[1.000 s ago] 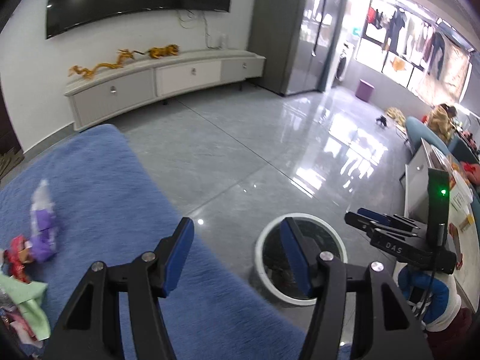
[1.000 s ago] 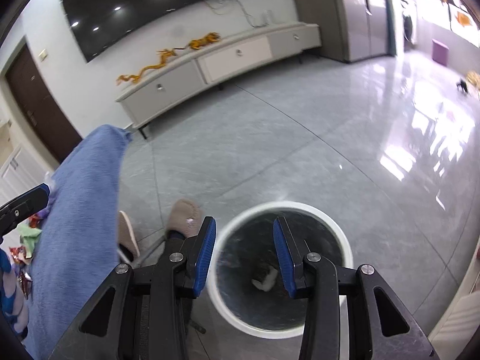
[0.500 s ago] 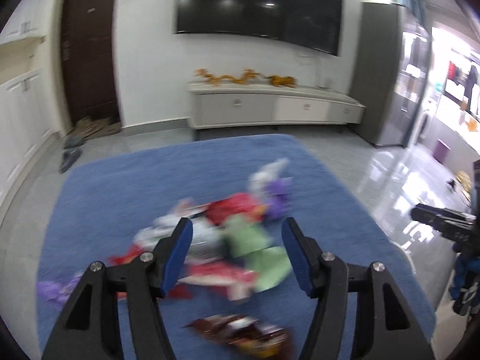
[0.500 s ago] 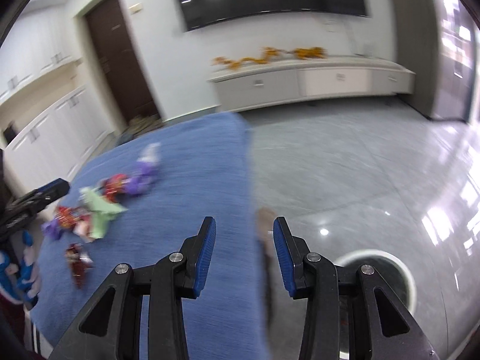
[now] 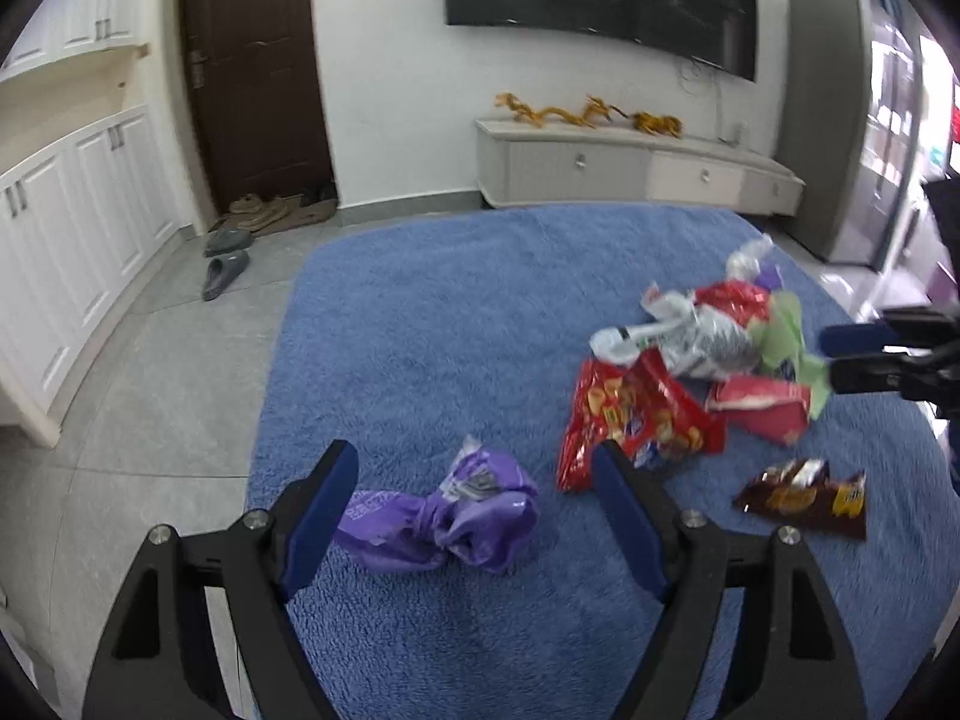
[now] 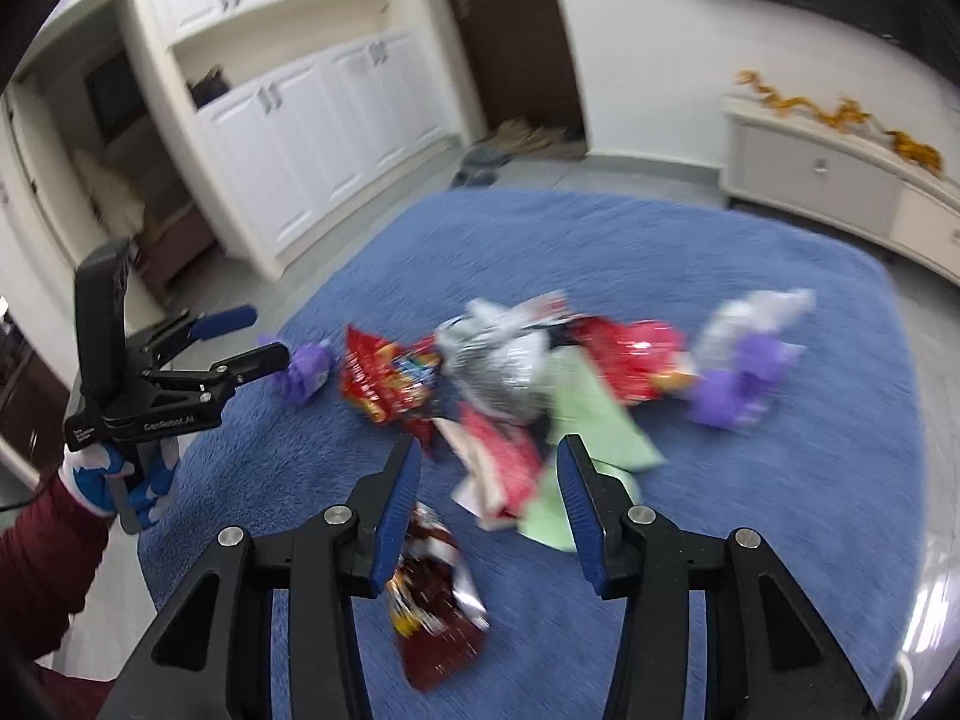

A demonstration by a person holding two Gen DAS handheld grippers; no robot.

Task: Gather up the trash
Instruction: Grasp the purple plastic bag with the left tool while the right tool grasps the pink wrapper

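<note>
Left claw over the purple wrapper, right claw over the pile's near edge

Left wrist view: the left claw (image 5: pixel 474 504) is spread and empty, and the crumpled purple wrapper (image 5: pixel 456 516) lies between its fingers on the blue rug (image 5: pixel 420 330) near the rug's left edge, its long axis running crosswise from finger to finger.
Right wrist view: the right claw (image 6: pixel 489 504) is spread and empty, above the pink-red packet (image 6: pixel 501 468), with the dark brown wrapper (image 6: pixel 435 606) by its left finger. The left claw is nearer the purple wrapper.
</note>
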